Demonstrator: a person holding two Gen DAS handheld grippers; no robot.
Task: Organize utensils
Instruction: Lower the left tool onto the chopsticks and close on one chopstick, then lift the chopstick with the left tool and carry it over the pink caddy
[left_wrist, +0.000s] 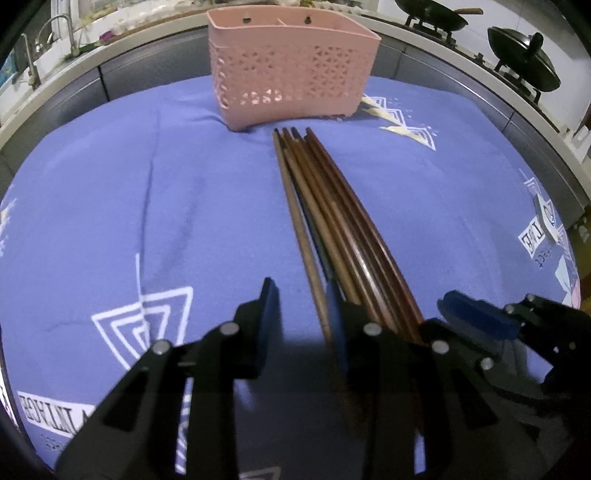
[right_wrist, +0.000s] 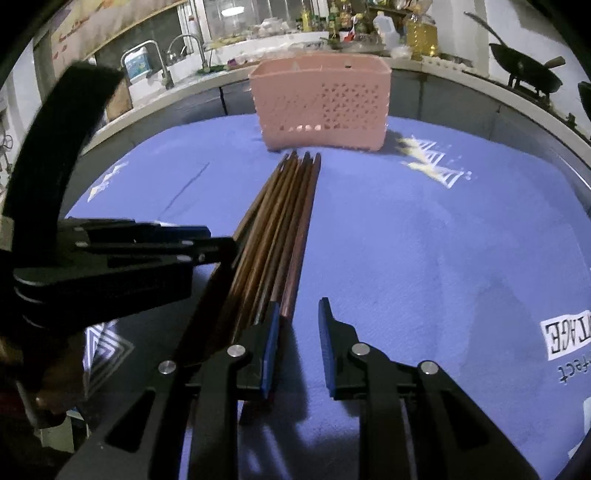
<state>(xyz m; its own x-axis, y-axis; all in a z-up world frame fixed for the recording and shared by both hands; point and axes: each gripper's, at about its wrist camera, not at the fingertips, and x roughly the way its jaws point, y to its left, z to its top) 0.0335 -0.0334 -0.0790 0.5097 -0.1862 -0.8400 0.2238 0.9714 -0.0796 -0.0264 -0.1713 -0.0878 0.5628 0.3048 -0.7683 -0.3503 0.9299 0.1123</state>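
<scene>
A bundle of several brown wooden chopsticks (left_wrist: 332, 221) lies on the blue cloth, tips pointing at a pink perforated utensil basket (left_wrist: 291, 70). My left gripper (left_wrist: 303, 310) is open; its right finger (left_wrist: 338, 321) rests against the bundle's left side, with one lighter chopstick between the fingers. The right gripper shows at the right in the left wrist view (left_wrist: 476, 314). In the right wrist view the chopsticks (right_wrist: 280, 236) run to the basket (right_wrist: 323, 103). My right gripper (right_wrist: 297, 332) is open, and its left finger (right_wrist: 271, 339) presses the bundle's right side. The left gripper (right_wrist: 155, 243) is at the bundle's left.
The blue patterned cloth (left_wrist: 110, 206) covers the table. Behind it runs a counter with a sink and taps (right_wrist: 159, 70), bottles (right_wrist: 417, 33), and black woks (left_wrist: 436, 14) on a stove at the right.
</scene>
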